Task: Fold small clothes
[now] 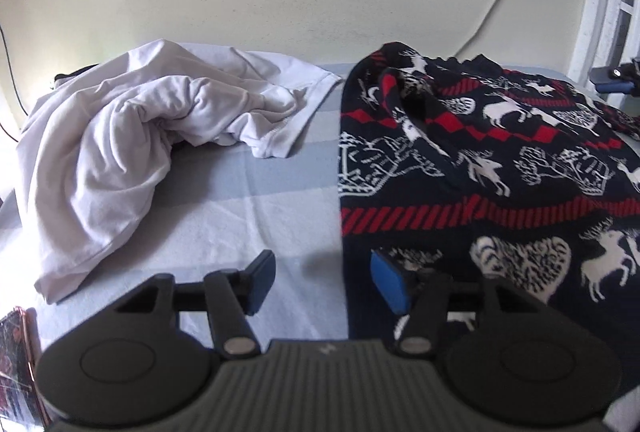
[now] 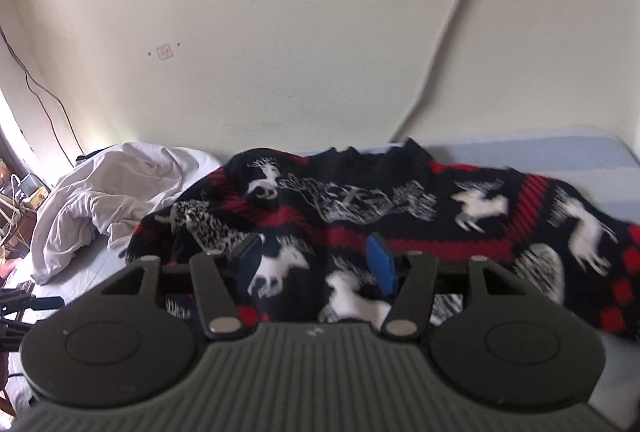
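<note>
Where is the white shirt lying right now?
In both views the white shirt lies crumpled on the bed's left, against the wall, beside the reindeer sweater.

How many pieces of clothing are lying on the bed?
2. The crumpled white cotton shirt lies on the left side of the bed; the dark knitted sweater with red bands and white reindeer lies spread on the right. Others may be hidden underneath.

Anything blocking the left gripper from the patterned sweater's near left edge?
Nothing visible. The left gripper is open, right at the left edge of the patterned sweater; only bare bedsheet lies beside it. The white shirt sits off left.
</note>
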The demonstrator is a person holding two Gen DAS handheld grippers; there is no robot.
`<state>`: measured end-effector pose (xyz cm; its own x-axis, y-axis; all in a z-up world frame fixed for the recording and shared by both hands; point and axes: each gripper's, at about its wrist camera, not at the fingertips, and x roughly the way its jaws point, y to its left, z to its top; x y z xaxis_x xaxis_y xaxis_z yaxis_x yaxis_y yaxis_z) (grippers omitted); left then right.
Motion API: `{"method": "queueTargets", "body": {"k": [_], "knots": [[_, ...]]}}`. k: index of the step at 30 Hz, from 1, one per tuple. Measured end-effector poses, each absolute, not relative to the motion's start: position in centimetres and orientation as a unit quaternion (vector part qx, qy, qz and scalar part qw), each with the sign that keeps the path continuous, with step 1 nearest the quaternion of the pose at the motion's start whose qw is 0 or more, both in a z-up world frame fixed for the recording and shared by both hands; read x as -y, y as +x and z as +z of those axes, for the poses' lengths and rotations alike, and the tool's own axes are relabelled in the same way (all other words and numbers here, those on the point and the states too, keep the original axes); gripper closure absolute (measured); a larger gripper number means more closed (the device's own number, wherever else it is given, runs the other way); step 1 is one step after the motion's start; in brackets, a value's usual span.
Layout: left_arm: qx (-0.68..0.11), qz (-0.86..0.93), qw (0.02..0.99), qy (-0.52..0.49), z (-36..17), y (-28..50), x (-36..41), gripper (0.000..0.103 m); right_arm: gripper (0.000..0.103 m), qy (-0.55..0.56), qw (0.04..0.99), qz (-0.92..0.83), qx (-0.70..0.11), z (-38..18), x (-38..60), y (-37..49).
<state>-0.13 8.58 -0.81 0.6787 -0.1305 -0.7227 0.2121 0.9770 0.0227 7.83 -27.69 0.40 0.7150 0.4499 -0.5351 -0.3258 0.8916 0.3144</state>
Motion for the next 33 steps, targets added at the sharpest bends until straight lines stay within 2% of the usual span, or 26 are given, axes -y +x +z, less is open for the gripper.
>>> {"method": "queueTargets", "body": {"k": [2, 3, 4, 5, 6, 7, 9, 15, 17, 20, 21, 22, 23, 24, 29, 30, 31, 32, 33], "knots": [[-0.400, -0.106, 0.908, 0.063, -1.1, -1.0, -7.9, 0.045, 0.039, 0.105, 0.932, 0.173, -0.299, -0.5, 29.2, 3.1], [-0.403, -0.110, 0.906, 0.070, -1.4, -1.4, -7.5, 0.046, 0.039, 0.107, 0.938, 0.150, -0.294, -1.2, 29.9, 1.1], [-0.404, -0.112, 0.905, 0.078, -1.7, -1.8, -7.1, 0.052, 0.039, 0.111, 0.941, 0.129, -0.294, -1.7, 30.7, -0.8], [-0.394, -0.113, 0.909, 0.078, -1.8, -2.2, -6.9, 0.059, 0.039, 0.119, 0.941, 0.114, -0.297, -2.4, 31.6, -2.7], [-0.391, -0.125, 0.909, 0.076, -1.8, -2.5, -6.7, 0.083, 0.039, 0.130, 0.939, 0.102, -0.300, -3.1, 32.7, -4.7], [-0.386, -0.118, 0.911, 0.086, -1.6, -2.8, -6.3, 0.092, 0.039, 0.143, 0.937, 0.092, -0.305, -3.6, 33.8, -6.5], [-0.370, -0.100, 0.916, 0.114, -1.4, -3.2, -5.8, 0.097, 0.039, 0.172, 0.930, 0.087, -0.314, -5.0, 34.6, -9.3], [-0.329, 0.067, 0.918, 0.210, -0.8, -1.6, -8.7, 0.097, 0.039, 0.197, 0.916, 0.135, -0.322, -7.1, 33.0, -13.6], [-0.335, 0.112, 0.910, 0.215, -0.3, -1.0, -10.0, 0.097, 0.039, 0.183, 0.916, 0.151, -0.322, -7.2, 32.2, -14.0], [-0.335, 0.075, 0.923, 0.171, 1.2, -2.8, -9.6, 0.093, 0.039, 0.158, 0.920, 0.166, -0.319, -7.3, 31.2, -14.2], [-0.335, 0.051, 0.926, 0.166, 1.5, -3.7, -8.7, 0.081, 0.039, 0.152, 0.921, 0.167, -0.318, -7.3, 30.9, -14.1], [-0.336, 0.025, 0.928, 0.158, 1.8, -4.5, -7.9, 0.060, 0.039, 0.147, 0.922, 0.170, -0.315, -7.6, 30.8, -14.1], [-0.339, -0.013, 0.930, 0.141, 1.9, -5.3, -6.6, 0.050, 0.039, 0.145, 0.923, 0.170, -0.313, -7.6, 30.6, -14.0], [-0.345, -0.052, 0.929, 0.123, 2.0, -6.0, -5.7, 0.046, 0.039, 0.145, 0.924, 0.171, -0.310, -7.7, 30.5, -13.8], [-0.397, -0.165, 0.899, 0.087, 0.3, -7.0, -1.0, 0.045, 0.038, 0.133, 0.930, 0.165, -0.301, -7.9, 29.3, -13.4], [-0.407, -0.167, 0.894, 0.086, -0.2, -6.8, -0.5, 0.051, 0.038, 0.129, 0.932, 0.162, -0.299, -7.8, 29.0, -13.5], [-0.419, -0.167, 0.888, 0.087, -0.9, -6.6, -0.2, 0.079, 0.043, 0.127, 0.933, 0.158, -0.297, -7.8, 28.8, -13.5], [-0.427, -0.173, 0.884, 0.080, -1.4, -6.6, -0.2, 0.091, 0.052, 0.124, 0.935, 0.155, -0.295, -7.8, 28.6, -13.5], [-0.424, -0.174, 0.886, 0.072, -1.3, -6.8, -0.3, 0.092, 0.083, 0.117, 0.936, 0.151, -0.296, -7.9, 28.4, -13.5]]}}
